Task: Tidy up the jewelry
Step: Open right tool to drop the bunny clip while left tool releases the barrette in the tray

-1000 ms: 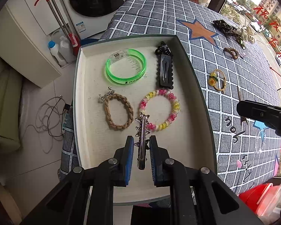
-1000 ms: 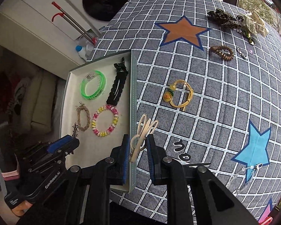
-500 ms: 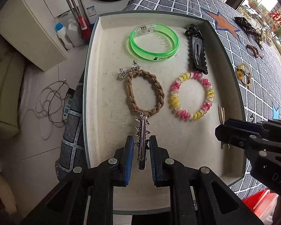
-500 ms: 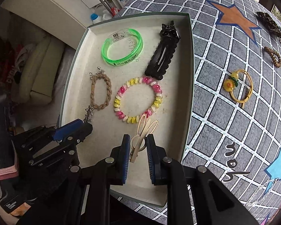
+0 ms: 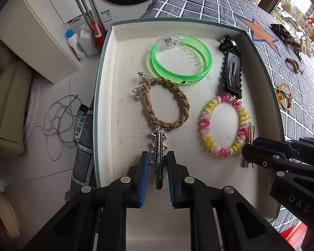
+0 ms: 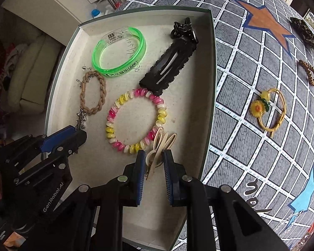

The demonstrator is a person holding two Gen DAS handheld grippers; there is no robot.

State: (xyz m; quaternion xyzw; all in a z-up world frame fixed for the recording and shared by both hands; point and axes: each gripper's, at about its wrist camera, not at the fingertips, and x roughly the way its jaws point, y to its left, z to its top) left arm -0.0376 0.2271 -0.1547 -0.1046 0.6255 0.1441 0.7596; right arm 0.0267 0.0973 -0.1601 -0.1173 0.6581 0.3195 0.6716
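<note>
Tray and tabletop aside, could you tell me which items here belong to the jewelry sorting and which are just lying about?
Job in hand:
silver star clip in left gripper
beige clip in right gripper
tray
green bangle
braided bracelet
spiral bracelet
black clip
sunflower tie

Lying about:
bottles
cables

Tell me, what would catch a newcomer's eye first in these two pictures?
Probably the shallow tray on the grey checked tablecloth, with a neon green bangle at its far end and a pink and yellow spiral hair tie nearer. Then the two tools over it: the left gripper pinches a silver spiked hair clip, the right gripper a beige hair clip.
</note>
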